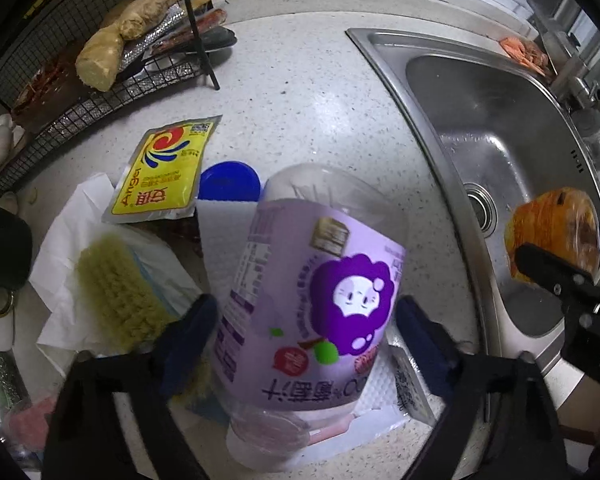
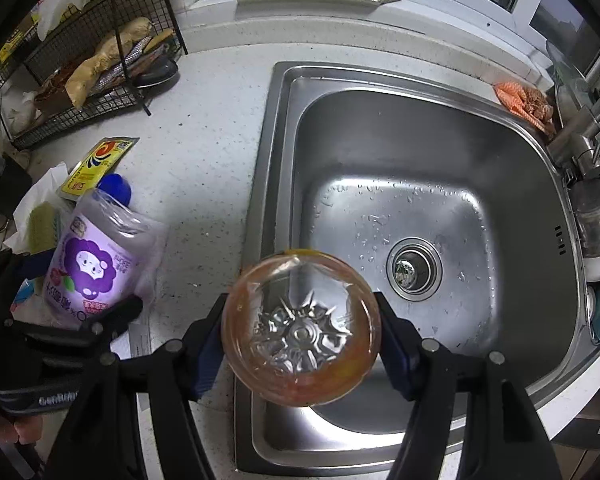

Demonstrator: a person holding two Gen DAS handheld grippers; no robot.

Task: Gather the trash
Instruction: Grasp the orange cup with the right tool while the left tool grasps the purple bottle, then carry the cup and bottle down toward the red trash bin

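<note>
A purple-labelled juice bottle with a blue cap lies tilted over a white paper towel on the counter. My left gripper points down at it, with a pad against each side of the bottle's body. The right wrist view shows the same bottle at the left. My right gripper is shut on a clear bottle smeared with orange, seen base-on above the front-left rim of the sink. That orange bottle also shows at the right of the left wrist view.
A yellow packet, a yellow-green scrub brush and white bags lie left of the juice bottle. A black wire rack holding ginger stands at the back left. An orange cloth and a faucet sit at the sink's far right.
</note>
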